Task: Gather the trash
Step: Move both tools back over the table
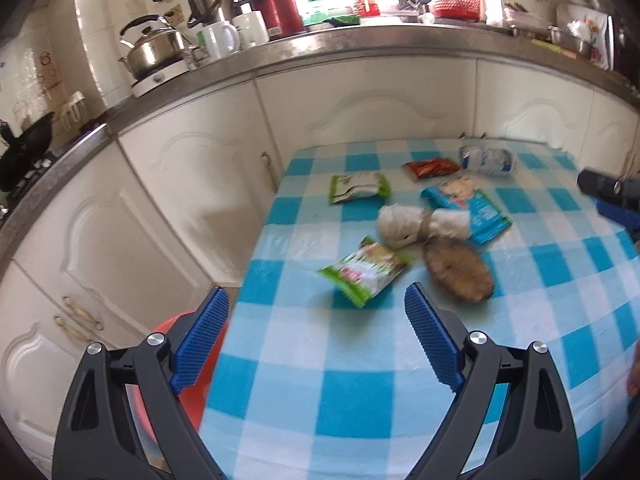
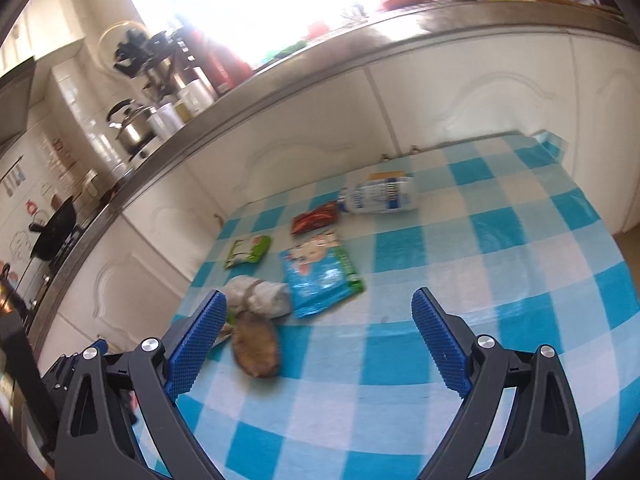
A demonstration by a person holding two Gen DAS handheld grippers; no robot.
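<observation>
Trash lies on a blue-checked table (image 1: 360, 380): a green snack wrapper (image 1: 365, 271), a brown peel (image 1: 458, 275), a crumpled white wad (image 1: 420, 222), a blue packet (image 1: 468, 208), a second green wrapper (image 1: 359, 187), a red wrapper (image 1: 431, 168) and a white bottle (image 1: 486, 160). My left gripper (image 1: 316, 340) is open and empty, just short of the near green wrapper. My right gripper (image 2: 320, 336) is open and empty above the table (image 2: 400, 400), with the brown peel (image 2: 256, 348), wad (image 2: 260, 296) and blue packet (image 2: 320, 276) ahead of it. The right gripper also shows at the left wrist view's right edge (image 1: 612, 196).
A red bin (image 1: 188, 360) stands on the floor by the table's left edge. White cabinets (image 1: 180, 184) and a steel counter (image 1: 360, 44) with a kettle (image 1: 154, 50), mugs and flasks run behind.
</observation>
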